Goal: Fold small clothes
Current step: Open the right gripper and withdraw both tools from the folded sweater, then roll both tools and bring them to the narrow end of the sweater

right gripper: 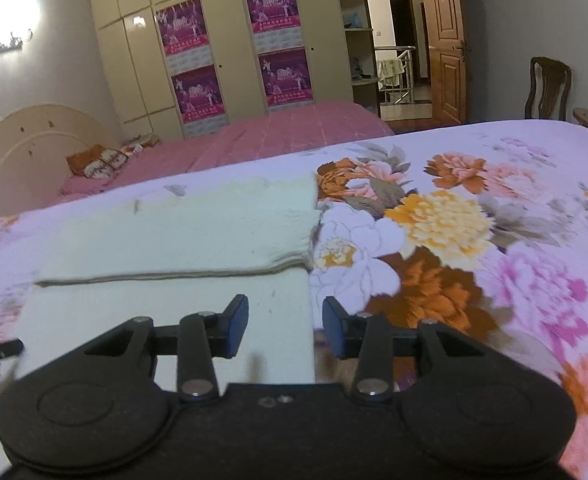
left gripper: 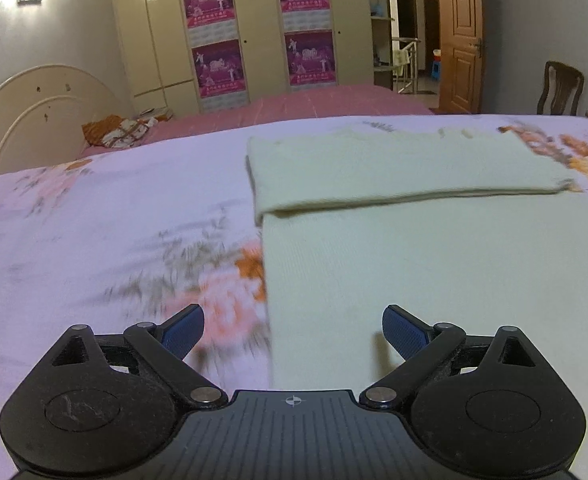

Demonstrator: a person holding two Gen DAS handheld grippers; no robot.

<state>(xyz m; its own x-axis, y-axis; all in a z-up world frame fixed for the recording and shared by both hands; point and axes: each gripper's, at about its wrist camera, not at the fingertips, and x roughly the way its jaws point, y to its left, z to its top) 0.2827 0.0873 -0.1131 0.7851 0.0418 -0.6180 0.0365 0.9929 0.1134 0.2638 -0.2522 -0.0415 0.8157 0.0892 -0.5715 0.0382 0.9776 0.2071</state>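
The left gripper (left gripper: 293,330) stands wide and empty over the near left edge of the pale garment (left gripper: 433,264); the right gripper (right gripper: 285,330) is narrower, also empty. The garment lies on the flowered bedsheet (left gripper: 94,240), its far end folded over.

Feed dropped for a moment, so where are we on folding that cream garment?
Done: the far part of the cream garment is folded over toward the near side. In hand: nothing; the left gripper and right gripper are open, over its near side edges. Left: the near part still lies flat on the floral bedsheet.
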